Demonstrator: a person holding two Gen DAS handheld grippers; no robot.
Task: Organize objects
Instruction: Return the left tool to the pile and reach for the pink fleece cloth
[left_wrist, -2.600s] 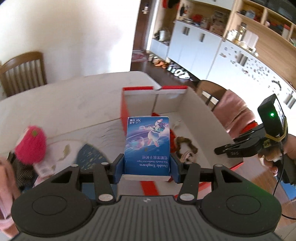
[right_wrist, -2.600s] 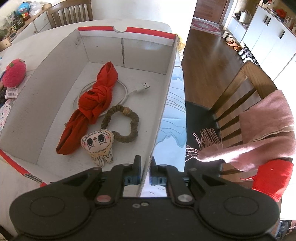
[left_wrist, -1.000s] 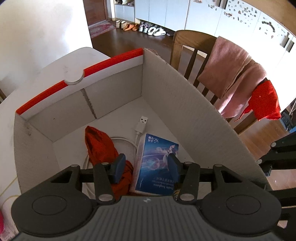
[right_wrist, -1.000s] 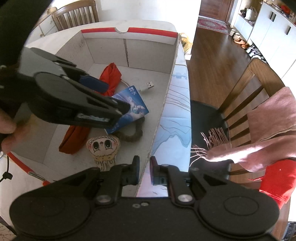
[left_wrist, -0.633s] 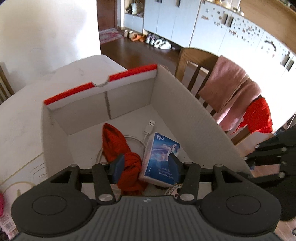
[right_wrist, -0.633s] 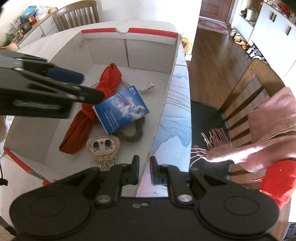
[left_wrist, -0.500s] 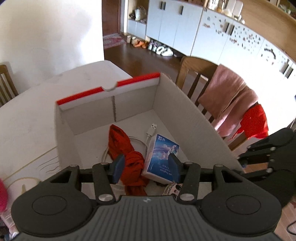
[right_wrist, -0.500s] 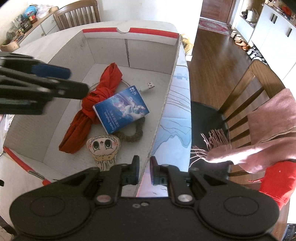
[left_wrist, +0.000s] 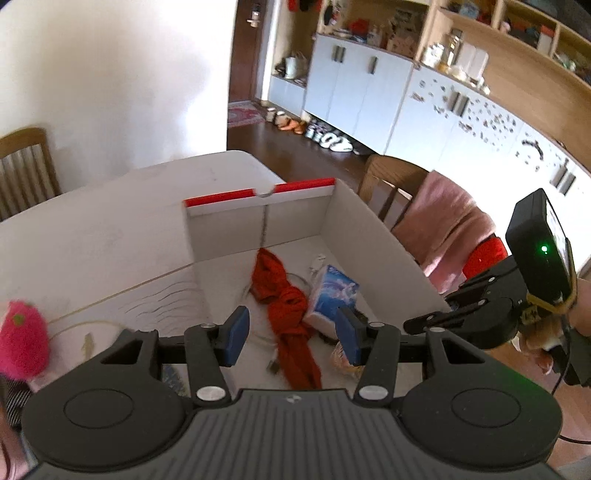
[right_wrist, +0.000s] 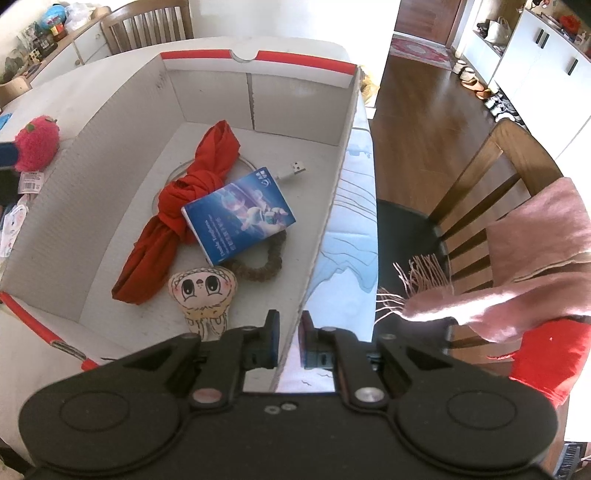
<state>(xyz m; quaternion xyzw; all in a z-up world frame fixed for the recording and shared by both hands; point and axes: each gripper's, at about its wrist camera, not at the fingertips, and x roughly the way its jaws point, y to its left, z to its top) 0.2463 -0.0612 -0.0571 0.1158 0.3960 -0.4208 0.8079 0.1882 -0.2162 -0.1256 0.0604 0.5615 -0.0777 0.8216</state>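
A white cardboard box (left_wrist: 229, 229) (right_wrist: 295, 103) with a red rim stands on the table. Inside it lie a blue tissue pack (left_wrist: 334, 291) (right_wrist: 240, 218), a knotted red cloth (left_wrist: 284, 299) (right_wrist: 195, 188), a brown scrunchie (right_wrist: 262, 269), a small plush doll (right_wrist: 203, 291) and a white USB cable (right_wrist: 295, 168). My left gripper (left_wrist: 293, 334) hangs open above the box's near end, with nothing between its blue pads. My right gripper (right_wrist: 290, 343) is shut on the box's right wall at its near corner.
A pink strawberry plush (left_wrist: 22, 341) (right_wrist: 37, 142) lies on the white table (left_wrist: 110, 221) to the left of the box. To the right, a wooden chair (right_wrist: 480, 177) carries a pink scarf (right_wrist: 535, 240) and a red cloth. Another chair (left_wrist: 22, 162) stands at the far side.
My left gripper has drawn back and up out of the box, and the blue pack stays lying inside. The right gripper has kept its grip on the wall.
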